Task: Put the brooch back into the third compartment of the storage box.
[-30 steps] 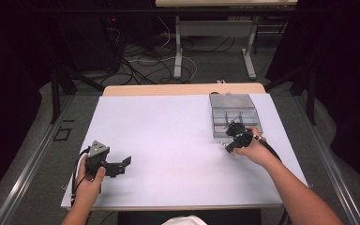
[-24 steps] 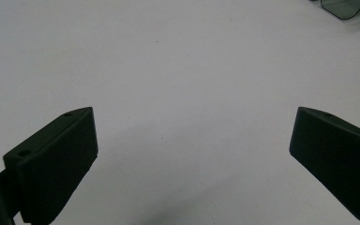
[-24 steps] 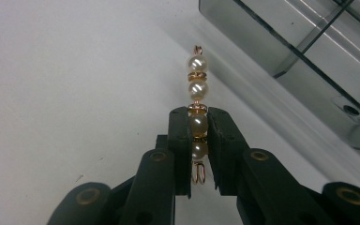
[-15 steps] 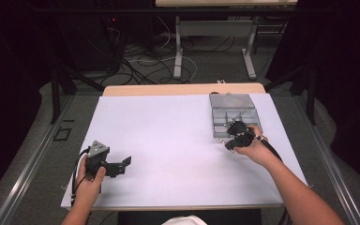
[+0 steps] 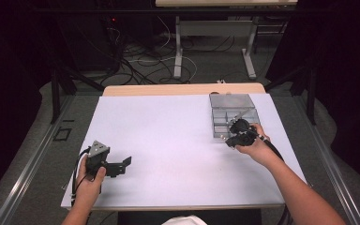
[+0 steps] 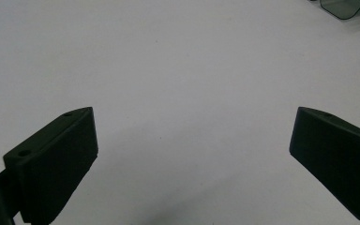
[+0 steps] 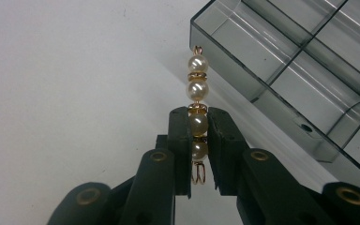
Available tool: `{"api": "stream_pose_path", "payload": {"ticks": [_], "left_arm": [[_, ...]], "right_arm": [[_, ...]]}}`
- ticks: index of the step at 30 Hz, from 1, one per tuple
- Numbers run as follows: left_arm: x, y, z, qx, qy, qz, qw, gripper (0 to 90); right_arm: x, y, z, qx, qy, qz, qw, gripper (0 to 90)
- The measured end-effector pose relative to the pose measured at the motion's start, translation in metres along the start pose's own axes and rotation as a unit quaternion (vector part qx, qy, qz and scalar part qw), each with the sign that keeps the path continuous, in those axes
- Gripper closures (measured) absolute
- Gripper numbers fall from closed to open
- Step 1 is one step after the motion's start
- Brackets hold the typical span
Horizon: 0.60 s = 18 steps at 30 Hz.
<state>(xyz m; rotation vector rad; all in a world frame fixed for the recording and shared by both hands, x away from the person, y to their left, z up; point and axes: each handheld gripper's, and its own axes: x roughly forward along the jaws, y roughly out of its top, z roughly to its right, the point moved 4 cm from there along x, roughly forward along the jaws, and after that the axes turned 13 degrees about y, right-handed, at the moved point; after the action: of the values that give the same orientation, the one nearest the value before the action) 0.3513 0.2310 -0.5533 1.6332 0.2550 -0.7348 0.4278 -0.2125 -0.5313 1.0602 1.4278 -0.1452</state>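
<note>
1. Two grippers are in my hands over the white table [image 5: 168, 140].
2. My right gripper [image 7: 198, 123] pinches a pearl bead link [image 7: 198, 98], its tip toward 12 o'clock, just beside the clear compartment box [image 7: 309, 75] at 2 o'clock.
3. My left gripper [image 6: 192, 154] rests spread wide over bare table at 8 o'clock.

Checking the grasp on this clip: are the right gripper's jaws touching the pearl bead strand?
Touching. In the right gripper view the right gripper has both jaws pressed against the lower beads of the pearl strand, no gap on either side; the upper beads stick out beyond the jaws.
</note>
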Motion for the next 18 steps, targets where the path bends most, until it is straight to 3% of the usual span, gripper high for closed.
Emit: {"api": "stream_pose_path", "payload": {"ticks": [4, 18], "left_arm": [[0.001, 0.0, 0.0, -0.001, 0.002, 0.004, 1.0, 1.1], [0.001, 0.0, 0.0, 0.0, -0.001, -0.001, 1.0, 1.1]], "right_arm": [[-0.001, 0.002, 0.001, 0.0, -0.006, 0.024, 0.9997, 80.6], [-0.013, 0.006, 0.005, -0.005, -0.018, 0.044, 0.9989, 80.6]]}}
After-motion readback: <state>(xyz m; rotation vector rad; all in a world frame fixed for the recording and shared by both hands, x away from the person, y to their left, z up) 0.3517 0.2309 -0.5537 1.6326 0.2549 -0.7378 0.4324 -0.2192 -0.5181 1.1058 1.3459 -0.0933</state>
